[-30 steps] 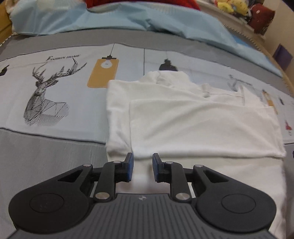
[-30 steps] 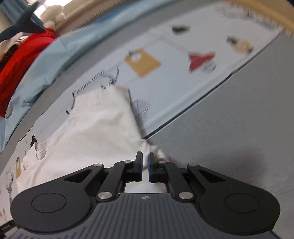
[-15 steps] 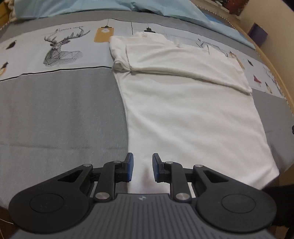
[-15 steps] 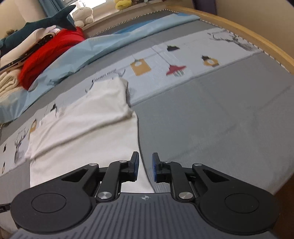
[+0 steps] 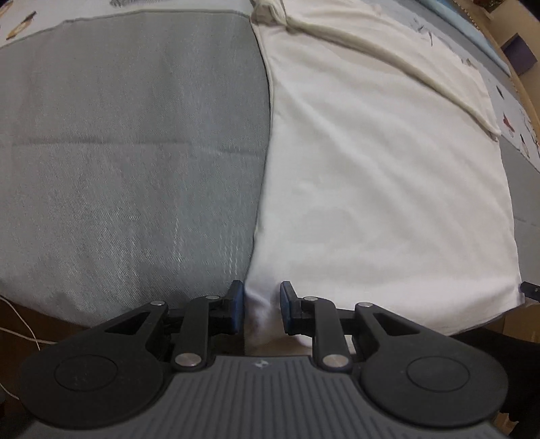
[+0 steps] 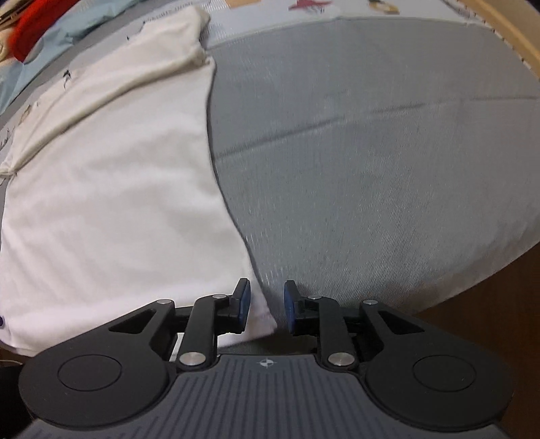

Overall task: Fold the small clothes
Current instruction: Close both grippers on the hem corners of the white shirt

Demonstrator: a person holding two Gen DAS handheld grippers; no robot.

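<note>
The grey bedspread (image 5: pixel 128 141) carries the white garment (image 5: pixel 371 169), laid flat. Left gripper (image 5: pixel 259 305): jaws apart over the near-left hem corner. Right gripper (image 6: pixel 266 305): jaws opening at the near-right corner. Only the right view shows red fabric (image 6: pixel 33 13). No readable writing.

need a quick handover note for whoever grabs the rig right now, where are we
Left tool: open, near left corner of the white t-shirt between its pads, not pinched.
Right tool: jaws opening, near right corner between them, not gripped.
T-shirt lies flat on the grey bedspread, hem at the bed's near edge.
Done: top part folded across.
Left: probably pinch both hem corners, fold upward.
</note>
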